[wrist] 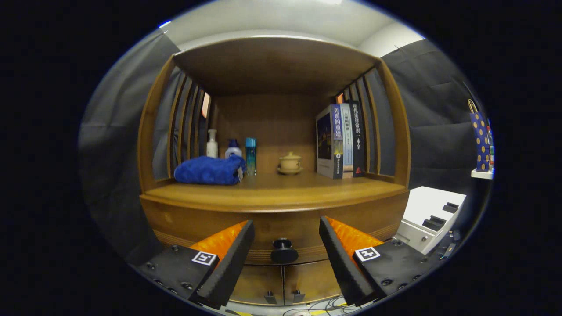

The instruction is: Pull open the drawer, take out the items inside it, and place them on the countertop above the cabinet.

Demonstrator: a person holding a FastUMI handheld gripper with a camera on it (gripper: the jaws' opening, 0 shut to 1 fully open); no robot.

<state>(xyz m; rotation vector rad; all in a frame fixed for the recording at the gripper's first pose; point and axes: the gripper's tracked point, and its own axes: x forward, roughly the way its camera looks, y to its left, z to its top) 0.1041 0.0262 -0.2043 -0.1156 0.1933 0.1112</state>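
Drawer (281, 239) shut, lower centre of frame; stiff wood, judged to slide easily. Small round knob (283, 250) to be pinched. Gripper (286, 243) spread wide, nothing grasped.

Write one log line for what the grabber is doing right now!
stage: approach | gripper: open, fingers either side of drawer knob, not touching | drawer: closed | countertop: blue towel, books

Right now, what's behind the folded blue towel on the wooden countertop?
Behind the folded blue towel stand a white pump bottle, a white blue-capped bottle and a blue tube; their bases are hidden. The hand-held gripper is open.
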